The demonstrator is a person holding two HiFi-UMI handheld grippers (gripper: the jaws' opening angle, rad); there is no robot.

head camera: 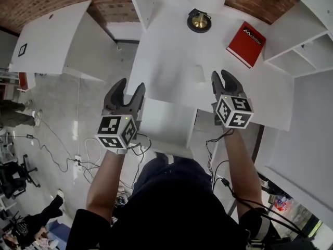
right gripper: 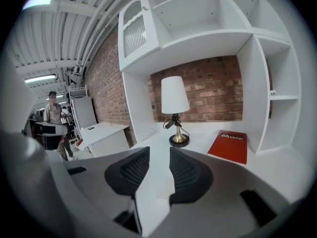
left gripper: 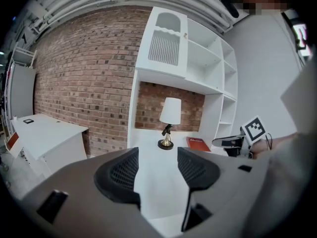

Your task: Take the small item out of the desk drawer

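Note:
Below the front edge of the white desk (head camera: 171,51), in the head view, the white drawer (head camera: 166,124) stands pulled out; I cannot make out anything inside it. My left gripper (head camera: 131,85) (left gripper: 158,157) hovers at the drawer's left corner, jaws wide apart and empty. My right gripper (head camera: 222,76) (right gripper: 158,155) is above the desk edge to the drawer's right, also seen from the left gripper view (left gripper: 233,142). Its jaws stand a little apart, and only white desk shows through the gap. A small white block (head camera: 200,73) sits on the desk between the grippers.
A brass-footed lamp (head camera: 199,21) (left gripper: 168,115) (right gripper: 174,108) stands at the back of the desk, with a red book (head camera: 246,43) (right gripper: 229,145) to its right. White shelving (head camera: 307,40) rises on the right. A second white desk (head camera: 49,38) is at the left, with cables (head camera: 78,155) on the floor.

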